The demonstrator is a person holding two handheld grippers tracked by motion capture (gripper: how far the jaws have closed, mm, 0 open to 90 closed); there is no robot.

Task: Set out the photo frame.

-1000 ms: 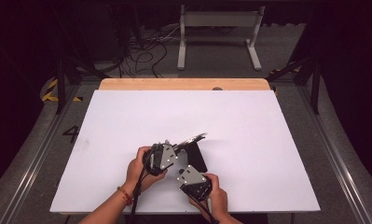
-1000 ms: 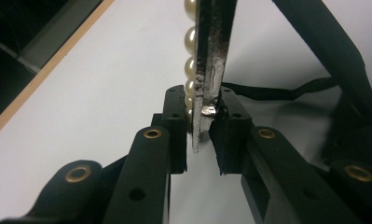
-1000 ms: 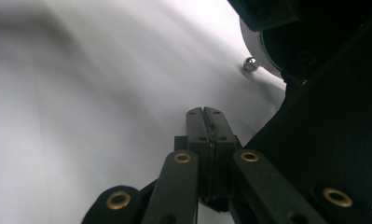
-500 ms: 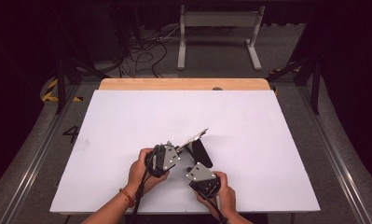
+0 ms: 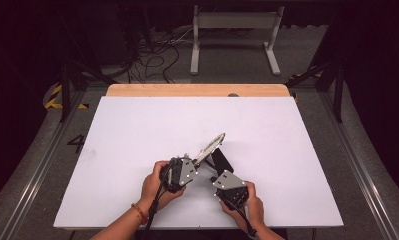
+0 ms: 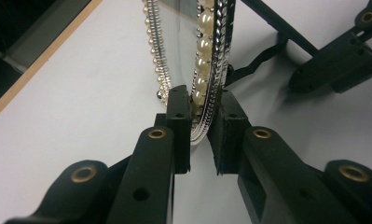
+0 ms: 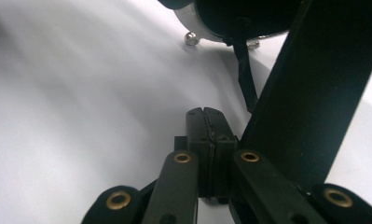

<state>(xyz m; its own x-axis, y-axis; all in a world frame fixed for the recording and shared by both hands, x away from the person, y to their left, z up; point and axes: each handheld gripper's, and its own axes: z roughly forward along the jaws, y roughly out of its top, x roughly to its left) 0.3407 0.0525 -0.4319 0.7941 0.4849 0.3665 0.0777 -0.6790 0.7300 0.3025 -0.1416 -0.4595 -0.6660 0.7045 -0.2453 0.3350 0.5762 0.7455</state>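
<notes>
A small picture frame trimmed with pearls and silver beads stands on edge, tilted, near the front middle of the white table. My left gripper is shut on its rim; in the left gripper view the pads pinch the pearl edge of the frame. A black stand leg swings out from the frame's back. My right gripper is shut with nothing in it, just beside that leg. In the right gripper view the closed right gripper lies left of the stand leg, and a thin black strap runs to the frame's back.
The white tabletop has a wooden strip along its far edge. Beyond it on the floor are cables and a grey metal stand. Metal rails run along both sides of the table.
My right hand has drawn to the right and toward the near edge, away from the frame. The black stand leg now shows swung out. The left hand has stayed put, holding the frame.
</notes>
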